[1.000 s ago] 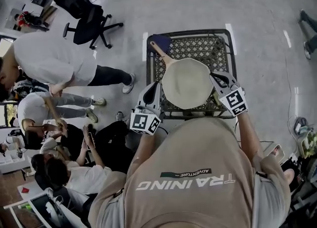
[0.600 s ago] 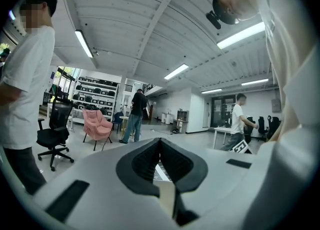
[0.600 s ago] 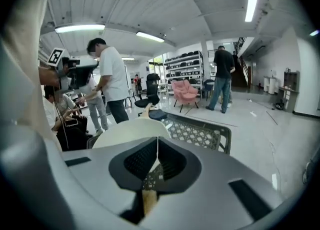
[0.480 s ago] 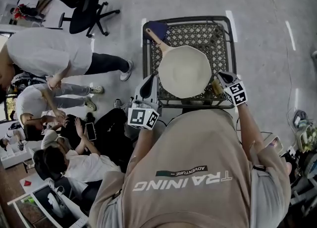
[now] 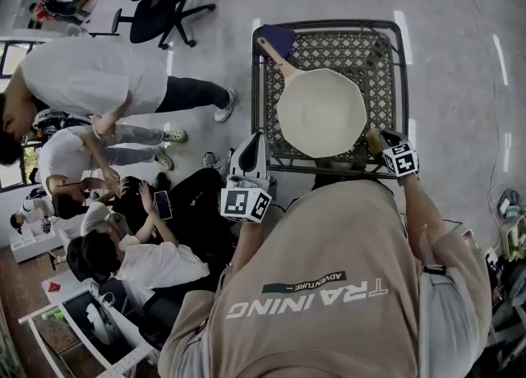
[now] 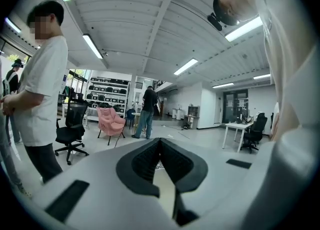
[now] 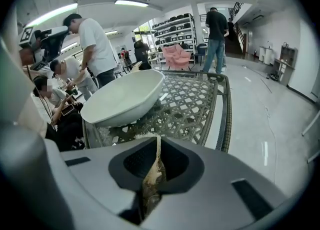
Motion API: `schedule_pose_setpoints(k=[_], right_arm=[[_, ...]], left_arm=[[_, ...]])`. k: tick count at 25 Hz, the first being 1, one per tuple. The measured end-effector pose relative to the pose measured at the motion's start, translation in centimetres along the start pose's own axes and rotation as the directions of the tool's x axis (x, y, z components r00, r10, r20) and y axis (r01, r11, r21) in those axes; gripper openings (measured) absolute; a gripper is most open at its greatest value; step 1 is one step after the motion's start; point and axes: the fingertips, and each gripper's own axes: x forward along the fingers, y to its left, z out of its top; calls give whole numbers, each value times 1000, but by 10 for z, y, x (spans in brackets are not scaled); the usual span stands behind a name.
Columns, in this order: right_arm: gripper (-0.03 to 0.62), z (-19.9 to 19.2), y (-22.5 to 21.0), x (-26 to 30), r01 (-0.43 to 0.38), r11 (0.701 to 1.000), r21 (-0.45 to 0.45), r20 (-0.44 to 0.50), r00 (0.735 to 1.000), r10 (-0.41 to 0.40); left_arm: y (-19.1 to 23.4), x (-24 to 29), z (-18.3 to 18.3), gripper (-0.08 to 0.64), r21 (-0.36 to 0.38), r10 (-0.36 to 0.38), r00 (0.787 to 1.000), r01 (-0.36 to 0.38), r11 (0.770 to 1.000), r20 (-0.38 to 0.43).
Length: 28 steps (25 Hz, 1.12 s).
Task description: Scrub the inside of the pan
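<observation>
One bench (image 5: 386, 48), lattice top. One pan (image 5: 322, 113) sits mid-bench, mouth up, handle (image 5: 275, 57) running to the far-left corner. Two grippers. Right gripper (image 5: 375, 136) is just beside the near-right rim, fingers clamped on one thin brown scrub pad (image 7: 152, 179); the pan lies ahead-left of it. Left gripper (image 5: 256, 140) is off the bench's near-left edge, fingers closed, nothing seen between. Right looks nearer: over the rim, then in.

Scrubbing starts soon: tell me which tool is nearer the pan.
Right. The right tool, shut on a brown pad, sits by the near right rim of the pan; the left tool is off its left side, at the table edge, slightly farther.
</observation>
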Motion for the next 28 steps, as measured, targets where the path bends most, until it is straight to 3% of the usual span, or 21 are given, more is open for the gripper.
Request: schedule_pose_setpoints(k=[2, 4, 9, 14, 19, 23, 28], right_arm=[[51, -3, -1, 6, -20, 1000, 4, -31, 999, 20], [151, -5, 0, 12, -48, 999, 26, -48, 998, 49], [156, -11, 10, 23, -69, 998, 4, -88, 994, 69], [158, -20, 19, 24, -81, 996, -47, -149, 986, 73], [158, -37, 18, 37, -65, 998, -4, -218, 974, 63], [122, -44, 22, 45, -62, 996, -60, -278, 959, 43], [106, -52, 26, 39, -42, 999, 33, -317, 947, 50]], left_arm=[[0, 1, -2, 17, -13, 1, 1000, -1, 1000, -3], [-1, 4, -7, 17, -35, -11, 1000, 11, 999, -6], [3, 5, -11, 17, -70, -2, 1000, 2, 998, -1], [4, 8, -10, 18, -50, -15, 1000, 15, 999, -6], [4, 8, -9, 17, -43, -13, 1000, 12, 999, -19], [8, 7, -8, 18, -42, -5, 1000, 4, 999, -22], [7, 6, -10, 17, -46, -20, 1000, 19, 999, -17]])
